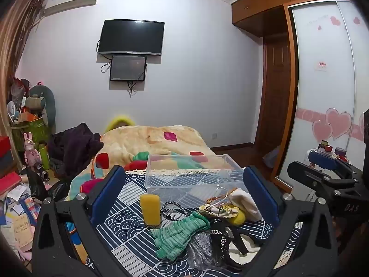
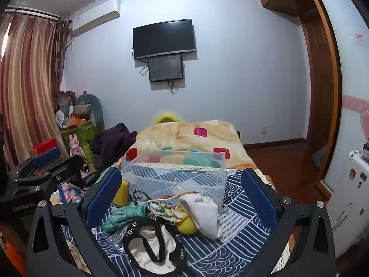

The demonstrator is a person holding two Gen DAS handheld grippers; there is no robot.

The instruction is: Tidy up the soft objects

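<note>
A pile of soft things lies on the blue patterned cloth [image 1: 129,228]: a yellow sponge [image 1: 150,209] standing upright, a green knitted glove [image 1: 180,233], a white cloth [image 1: 244,202], a floral pouch [image 1: 218,209], a yellow ball [image 1: 238,217] and a black strap [image 1: 221,235]. A clear plastic box [image 1: 191,173] stands empty behind them. My left gripper [image 1: 184,194] is open above the pile, holding nothing. My right gripper [image 2: 182,200] is open over the same pile, with the white cloth [image 2: 203,212], the glove [image 2: 124,214] and the box [image 2: 175,170] between its fingers.
A quilt with coloured patches [image 1: 147,143] covers the bed behind the box. Clutter, books and a pink rabbit toy [image 1: 31,150] fill the floor at left. A wardrobe with sliding doors [image 1: 322,92] stands at right. Each gripper shows at the edge of the other's view.
</note>
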